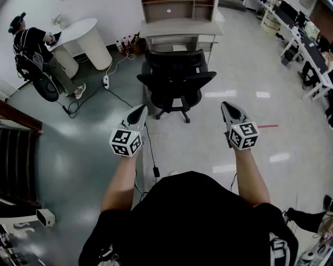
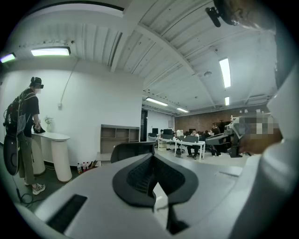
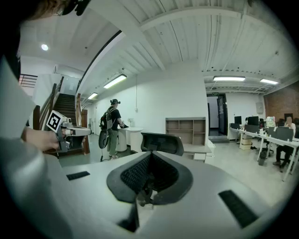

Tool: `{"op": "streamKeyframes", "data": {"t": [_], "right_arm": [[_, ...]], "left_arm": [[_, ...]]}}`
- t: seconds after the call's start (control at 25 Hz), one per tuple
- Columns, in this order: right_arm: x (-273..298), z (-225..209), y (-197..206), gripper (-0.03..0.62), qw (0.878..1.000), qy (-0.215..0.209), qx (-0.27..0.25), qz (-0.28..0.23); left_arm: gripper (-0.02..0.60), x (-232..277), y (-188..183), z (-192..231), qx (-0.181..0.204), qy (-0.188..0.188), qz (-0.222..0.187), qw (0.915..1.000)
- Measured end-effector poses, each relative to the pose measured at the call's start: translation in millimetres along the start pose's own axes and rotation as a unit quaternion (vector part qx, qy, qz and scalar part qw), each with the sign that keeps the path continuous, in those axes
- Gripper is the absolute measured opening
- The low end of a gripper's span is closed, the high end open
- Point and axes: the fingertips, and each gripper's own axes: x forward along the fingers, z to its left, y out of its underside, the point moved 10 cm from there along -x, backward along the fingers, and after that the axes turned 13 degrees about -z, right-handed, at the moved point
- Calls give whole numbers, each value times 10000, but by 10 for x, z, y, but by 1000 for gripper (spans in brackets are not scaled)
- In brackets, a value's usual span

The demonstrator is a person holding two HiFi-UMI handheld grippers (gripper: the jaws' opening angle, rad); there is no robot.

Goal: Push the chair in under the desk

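The left hand-held gripper [image 1: 139, 110] was closed, its jaws together with nothing between them, as the left gripper view [image 2: 151, 158] showed plainly. The right hand-held gripper [image 1: 229, 107] was closed and empty as well, its ribbed pads [image 3: 132, 172] meeting at the tip. Both were held out roughly level over the glossy floor [image 1: 244, 78], one on each side of the person's body, their marker cubes facing up.

Beyond and between them stood the black office chair [image 1: 176, 83], its back turned to the person and its star base with castors resting on the floor. Neither hand-held gripper touched it; both stayed apart from it on its near side. The chair's headrest [image 3: 162, 142] rose just above the right jaws in the right gripper view, and it also showed above the left jaws [image 2: 132, 150].

Just past the chair on its far side was the surface [image 1: 179, 28], pale grey, with an open shelf unit [image 1: 177, 9] on top. How far the seat reached beneath it could not be made out.

On the floor to the left of the chair lay a white power strip [image 1: 106, 81] with a black cable [image 1: 151, 148] trailing nearer. A few bottles [image 1: 123, 45] stood by the left end of the surface. Far left, another person [image 1: 39, 52] stood at a white rounded counter [image 1: 86, 36]. A short red mark [image 1: 268, 125] lay on the floor to the right.
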Motion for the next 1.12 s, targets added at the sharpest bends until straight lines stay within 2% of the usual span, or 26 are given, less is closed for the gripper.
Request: {"op": "streamKeyframes", "data": {"t": [0.4, 1.12], "right_arm": [[108, 168, 36, -2, 9998, -179, 62, 68], [480, 595, 20, -2, 9998, 29, -135, 159]], "left_arm": [[14, -78, -19, 25, -36, -6, 36, 10000], [14, -226, 2, 499, -30, 261, 109, 9996]]}}
